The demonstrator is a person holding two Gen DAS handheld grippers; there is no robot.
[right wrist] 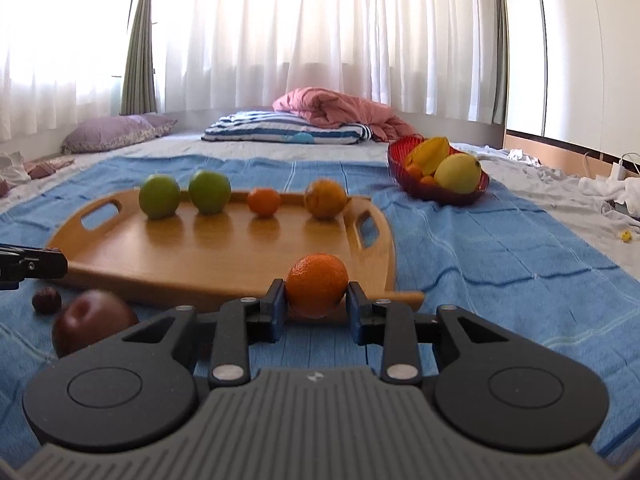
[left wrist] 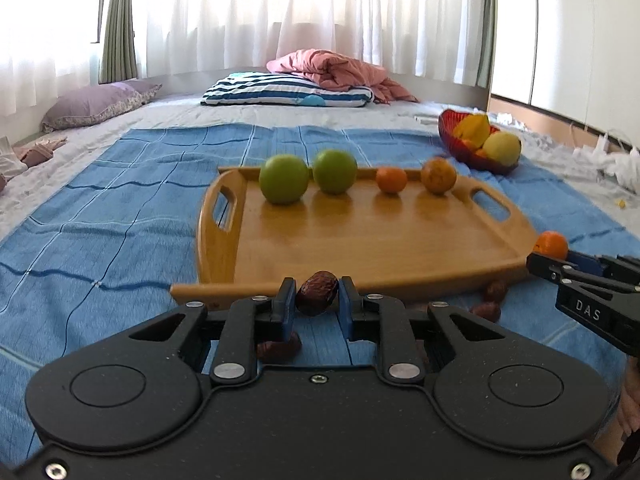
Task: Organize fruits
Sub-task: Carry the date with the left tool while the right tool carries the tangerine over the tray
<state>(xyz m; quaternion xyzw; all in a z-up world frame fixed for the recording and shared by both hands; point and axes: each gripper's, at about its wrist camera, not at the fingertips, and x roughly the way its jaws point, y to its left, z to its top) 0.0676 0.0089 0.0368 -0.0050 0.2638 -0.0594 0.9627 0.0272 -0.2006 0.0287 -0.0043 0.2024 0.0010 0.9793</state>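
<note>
The left tool (left wrist: 317, 295) gripped a date (left wrist: 316, 293) just before the tray (left wrist: 360, 248). The right tool (right wrist: 316, 300) pinched an orange (right wrist: 317, 289) at the tray's near right corner, both fruits facing its empty front.

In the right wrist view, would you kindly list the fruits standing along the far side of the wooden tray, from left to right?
Green apple → second green apple → small orange → larger yellowish-orange fruit.

It was a home bedroom. A bed (left wrist: 224, 116) carried pillows (left wrist: 96, 104) and a crumpled quilt (left wrist: 340, 70). Sheer curtains (left wrist: 280, 8) covered the windows.
</note>
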